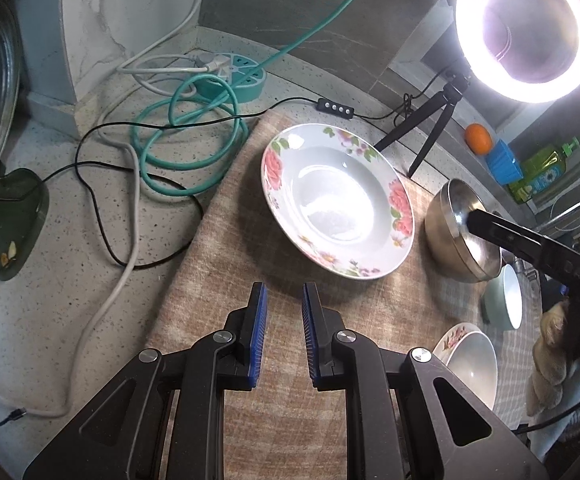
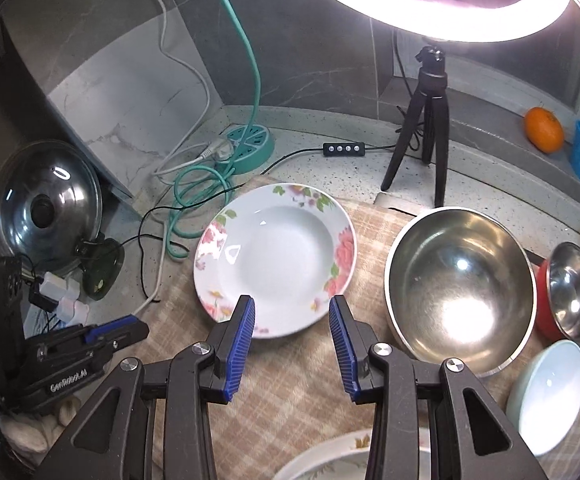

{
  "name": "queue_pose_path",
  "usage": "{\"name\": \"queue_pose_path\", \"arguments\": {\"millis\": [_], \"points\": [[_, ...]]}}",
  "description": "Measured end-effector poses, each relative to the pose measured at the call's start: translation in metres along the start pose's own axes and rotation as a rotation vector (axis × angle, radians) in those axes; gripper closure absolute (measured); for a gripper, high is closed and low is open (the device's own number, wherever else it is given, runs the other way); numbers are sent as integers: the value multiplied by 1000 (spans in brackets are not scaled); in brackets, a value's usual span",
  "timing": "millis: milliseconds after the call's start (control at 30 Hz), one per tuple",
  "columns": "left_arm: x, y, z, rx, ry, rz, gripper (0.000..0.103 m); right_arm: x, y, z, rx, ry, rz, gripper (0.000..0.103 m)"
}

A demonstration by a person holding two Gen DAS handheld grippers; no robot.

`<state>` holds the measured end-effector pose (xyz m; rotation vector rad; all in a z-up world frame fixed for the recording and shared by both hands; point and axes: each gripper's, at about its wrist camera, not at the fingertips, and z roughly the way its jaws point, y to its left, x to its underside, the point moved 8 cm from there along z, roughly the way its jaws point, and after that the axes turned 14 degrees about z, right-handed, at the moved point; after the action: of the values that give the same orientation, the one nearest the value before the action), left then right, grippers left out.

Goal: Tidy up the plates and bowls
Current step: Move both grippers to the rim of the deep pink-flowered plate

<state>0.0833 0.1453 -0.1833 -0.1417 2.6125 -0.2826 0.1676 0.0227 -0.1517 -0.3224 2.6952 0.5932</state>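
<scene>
Left gripper (image 1: 284, 312) is hanging released at lower centre, the floral plate (image 1: 337, 200) lying just above it. Right gripper (image 2: 291, 320) is gaping empty over that plate's near rim; I'm judging a low, level approach under the rim best, avoiding the steel bowl (image 2: 459, 288) at right.

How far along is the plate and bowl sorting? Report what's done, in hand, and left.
Done: nothing looks grouped yet. In hand: nothing; the left gripper and right gripper are both open and empty, the right nearest the floral plate. Left: that plate, the steel bowl and the pale bowl all sit apart on the cloth.
</scene>
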Motion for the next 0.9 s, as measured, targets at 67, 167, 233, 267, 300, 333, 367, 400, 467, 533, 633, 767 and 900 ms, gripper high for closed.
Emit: {"name": "queue_pose_path", "arguments": {"millis": [67,167,233,267,300,333,367,400,467,533,633,767,900], "points": [[-3,1,4,17,3,-15,88,-7,0,10,-2,15,16,68],[-9,3,10,27,6,-26,88,-20,-1,24,-3,35,31,68],[-12,6,13,32,6,-34,88,-30,-3,32,5,37,34,68],[-14,7,15,34,8,-38,88,-33,-3,35,9,38,37,68],[-16,9,17,37,10,-44,88,-37,-4,39,10,42,40,68],[-18,10,20,42,13,-51,88,-40,-4,43,11,46,42,68],[-20,12,22,45,16,-59,88,-44,-5,49,17,53,47,68],[-21,13,24,48,19,-64,88,-46,-6,52,20,56,50,68],[-24,14,28,61,24,-71,88,-51,-9,61,23,72,67,68],[-26,14,32,65,28,-75,88,-54,-11,69,17,91,89,70],[-28,15,38,72,34,-81,88,-58,-14,77,28,105,91,76],[-28,16,45,83,44,-93,88,-62,-15,85,47,108,84,77],[-30,17,50,82,47,-101,88,-66,-17,94,59,120,76,77]]}}
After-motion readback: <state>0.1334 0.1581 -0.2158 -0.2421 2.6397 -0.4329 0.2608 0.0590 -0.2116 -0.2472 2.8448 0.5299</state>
